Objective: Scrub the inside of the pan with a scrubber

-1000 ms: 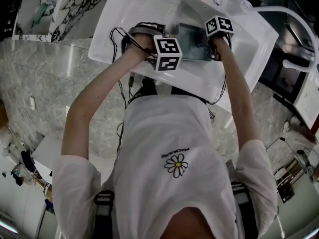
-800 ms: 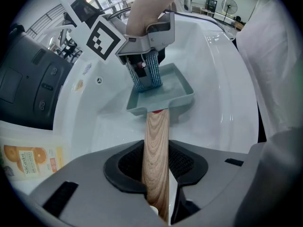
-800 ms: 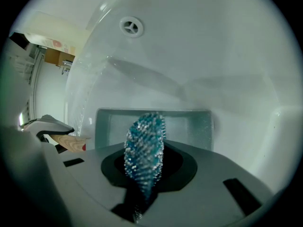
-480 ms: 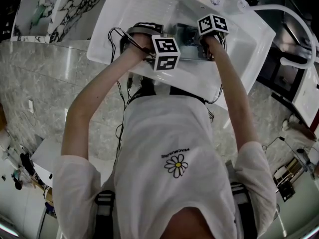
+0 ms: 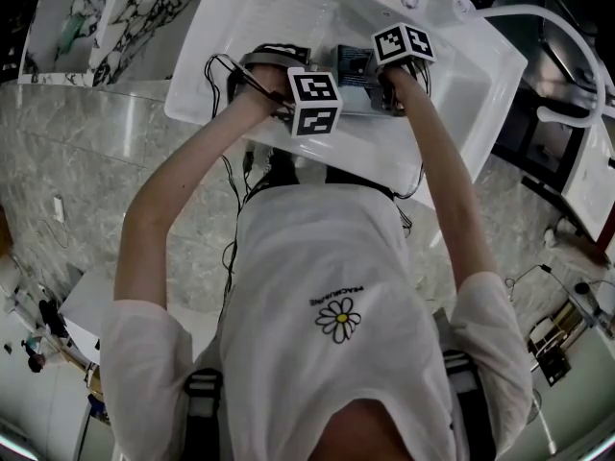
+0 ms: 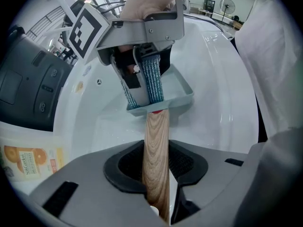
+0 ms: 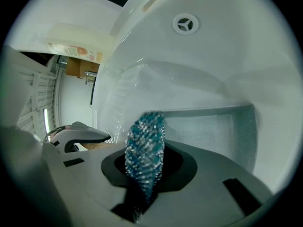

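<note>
A grey rectangular pan (image 5: 357,69) lies in the white sink (image 5: 240,27). My left gripper (image 6: 156,161) points steeply down and is shut on the pan's wooden handle (image 6: 155,141); its marker cube (image 5: 315,102) shows in the head view. Held in my right gripper (image 7: 146,170) is a blue sparkly scrubber (image 7: 145,148), which hangs over the pan's inside (image 7: 213,126). From the left gripper view the scrubber (image 6: 152,79) reaches down to the pan's near wall (image 6: 163,105). Whether it touches the pan floor I cannot tell.
The sink's curved walls rise all round the pan, with an overflow hole (image 7: 185,23) on the far wall. A bottle with an orange label (image 6: 33,157) lies on the rim at the left. A white curved faucet pipe (image 5: 567,36) arches at the right. A dark appliance (image 6: 28,89) stands beside the sink.
My right gripper with the scrubber has moved left and slightly up across the pan in the head view. The left gripper and the handle have stayed put.
</note>
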